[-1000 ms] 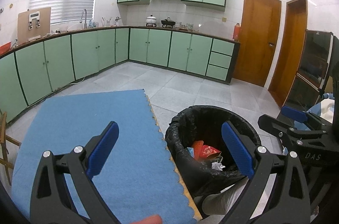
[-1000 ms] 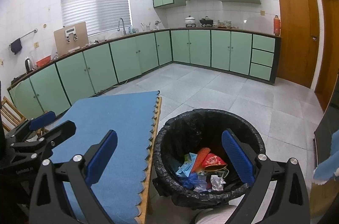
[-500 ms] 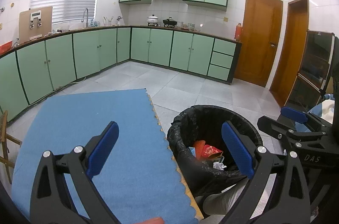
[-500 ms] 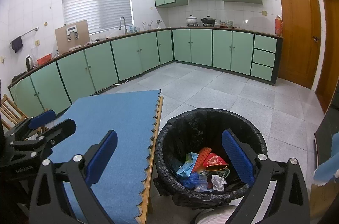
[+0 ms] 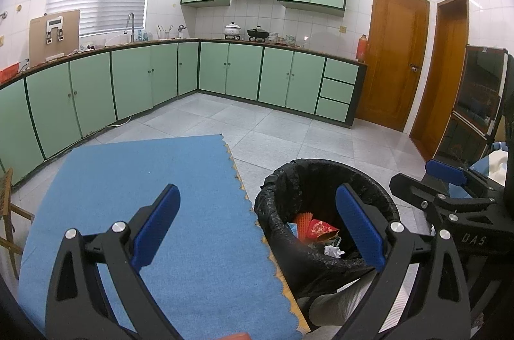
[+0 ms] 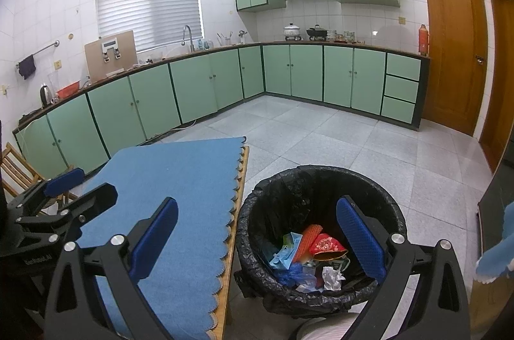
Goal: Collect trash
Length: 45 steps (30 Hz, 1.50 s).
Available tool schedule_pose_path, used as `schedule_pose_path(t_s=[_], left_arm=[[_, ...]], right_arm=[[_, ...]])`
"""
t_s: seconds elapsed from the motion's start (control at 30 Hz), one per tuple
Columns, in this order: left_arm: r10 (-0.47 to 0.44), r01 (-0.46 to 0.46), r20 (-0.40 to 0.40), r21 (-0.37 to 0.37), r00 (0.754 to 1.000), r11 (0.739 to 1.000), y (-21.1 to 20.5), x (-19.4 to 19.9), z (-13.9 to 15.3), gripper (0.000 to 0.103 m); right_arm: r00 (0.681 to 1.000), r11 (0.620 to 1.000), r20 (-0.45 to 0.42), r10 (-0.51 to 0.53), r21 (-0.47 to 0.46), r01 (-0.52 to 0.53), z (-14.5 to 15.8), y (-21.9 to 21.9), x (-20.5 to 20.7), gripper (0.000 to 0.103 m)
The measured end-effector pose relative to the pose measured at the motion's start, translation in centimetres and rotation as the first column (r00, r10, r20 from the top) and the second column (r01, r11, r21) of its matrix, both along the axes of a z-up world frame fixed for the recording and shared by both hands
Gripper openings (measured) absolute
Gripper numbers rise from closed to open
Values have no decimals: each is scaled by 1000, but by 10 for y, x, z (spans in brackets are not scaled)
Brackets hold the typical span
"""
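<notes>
A bin lined with a black bag [image 5: 324, 179] [image 6: 289, 189] stands on the floor beside the table. Inside lie a red wrapper [image 6: 326, 245], an orange piece [image 6: 306, 238], a light blue packet [image 6: 284, 255] and a crumpled white paper [image 6: 332, 275]. My left gripper [image 5: 258, 227] is open above the table's right edge and holds nothing. My right gripper [image 6: 257, 238] is open over the bin's near rim, also with nothing between its fingers. Each gripper shows in the other's view: the right one [image 5: 449, 195], the left one [image 6: 61, 201].
The table carries a blue cloth [image 5: 144, 195] [image 6: 180, 179] with a scalloped edge. Green cabinets [image 5: 225, 73] run along the walls. Wooden doors [image 5: 392, 50] stand at the right. A wooden chair [image 6: 16, 169] is at the left. Grey tiled floor [image 6: 353, 140] lies beyond the bin.
Both views have shifted slightly; the left gripper has drifted a little, so the bin sits marginally further right in its view. Both grippers stay open.
</notes>
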<state>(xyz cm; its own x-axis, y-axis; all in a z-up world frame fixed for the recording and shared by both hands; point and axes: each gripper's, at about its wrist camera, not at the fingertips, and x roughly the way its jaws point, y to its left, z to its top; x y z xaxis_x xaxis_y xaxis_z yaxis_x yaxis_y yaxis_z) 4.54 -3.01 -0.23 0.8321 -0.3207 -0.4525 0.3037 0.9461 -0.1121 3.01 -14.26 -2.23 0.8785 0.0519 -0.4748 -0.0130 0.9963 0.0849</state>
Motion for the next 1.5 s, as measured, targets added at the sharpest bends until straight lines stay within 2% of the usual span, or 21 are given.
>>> schedule_pose_path(t_s=[1.5], left_arm=[[4, -4, -2, 3, 1000, 1000, 5, -2, 2, 95]], right_arm=[[1000, 1000, -3, 6, 2, -6, 0, -2, 1, 97]])
